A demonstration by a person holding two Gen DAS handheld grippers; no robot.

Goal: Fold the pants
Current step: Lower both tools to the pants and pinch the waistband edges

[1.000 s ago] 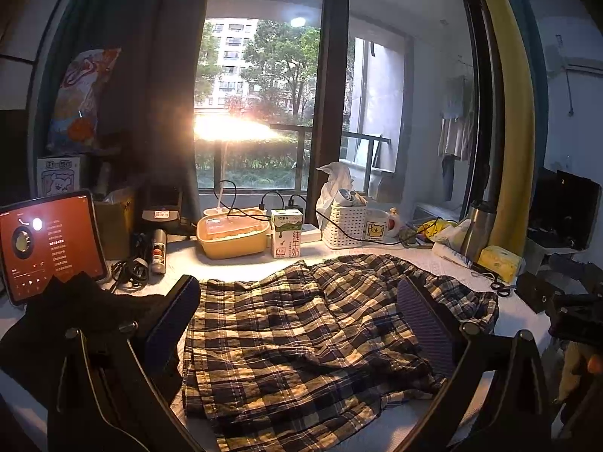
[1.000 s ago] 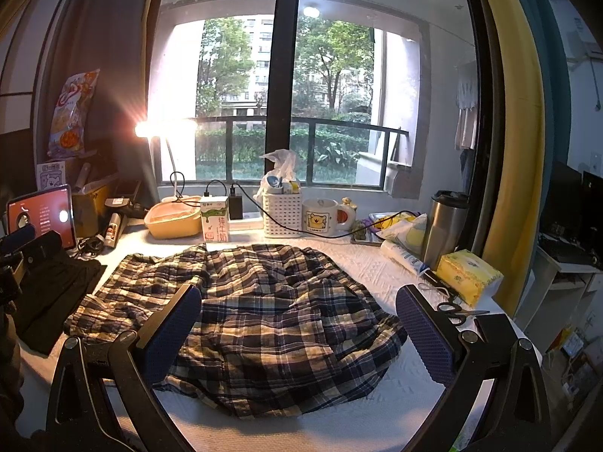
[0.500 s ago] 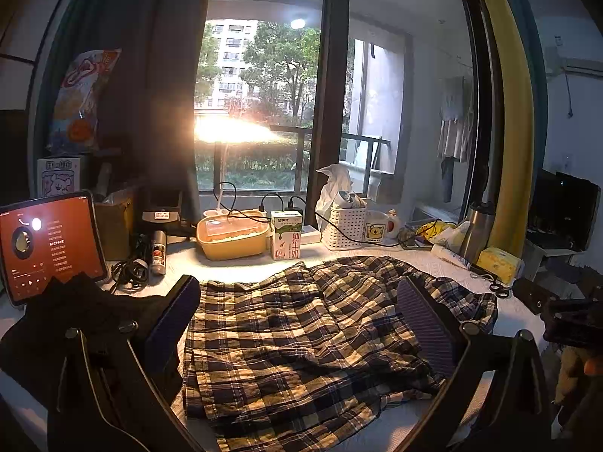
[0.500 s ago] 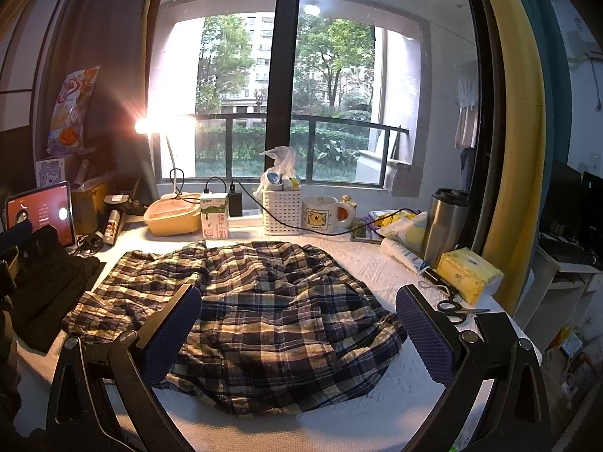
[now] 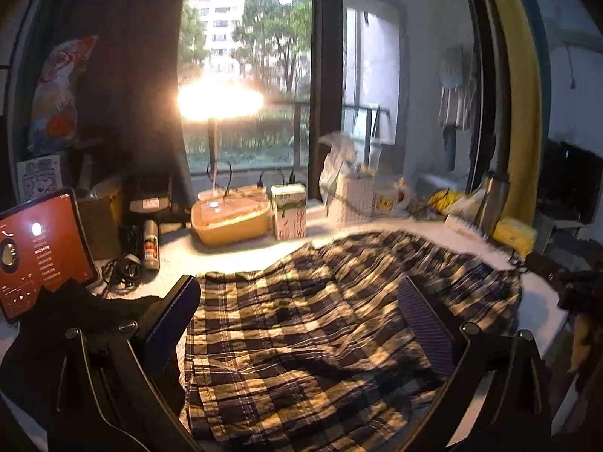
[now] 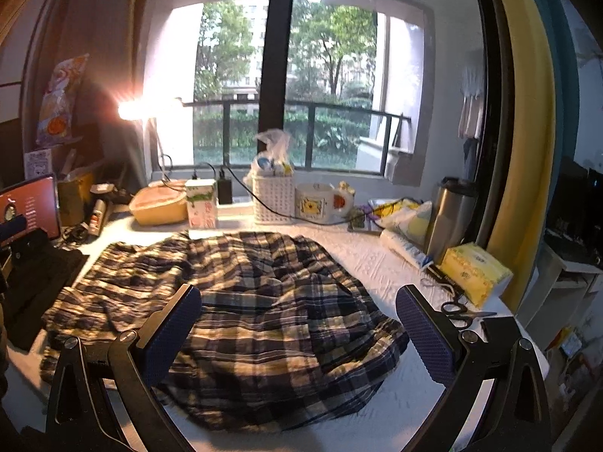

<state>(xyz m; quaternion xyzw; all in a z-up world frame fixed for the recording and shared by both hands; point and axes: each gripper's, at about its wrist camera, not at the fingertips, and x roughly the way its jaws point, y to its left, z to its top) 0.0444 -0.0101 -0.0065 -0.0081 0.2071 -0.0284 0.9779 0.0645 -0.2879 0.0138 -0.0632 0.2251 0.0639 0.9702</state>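
Note:
The plaid pants [image 5: 320, 324] lie spread and rumpled on the white table, also in the right wrist view [image 6: 241, 301]. My left gripper [image 5: 299, 316] is open and empty, hovering above the pants' left part. My right gripper [image 6: 299, 320] is open and empty, hovering above the pants' right part. Neither gripper touches the cloth.
A black garment [image 5: 75, 320] and a tablet [image 5: 37, 248] lie at the left. A yellow container [image 5: 230, 218], a carton [image 5: 288, 214], a white basket [image 6: 273, 196] and a mug [image 6: 320, 203] line the window sill. A steel flask [image 6: 450, 218], a tissue pack [image 6: 475, 275] and scissors [image 6: 458, 307] are at the right.
Both grippers have moved slightly forward and down toward the pants; the view is a little blurred. The pants have not moved.

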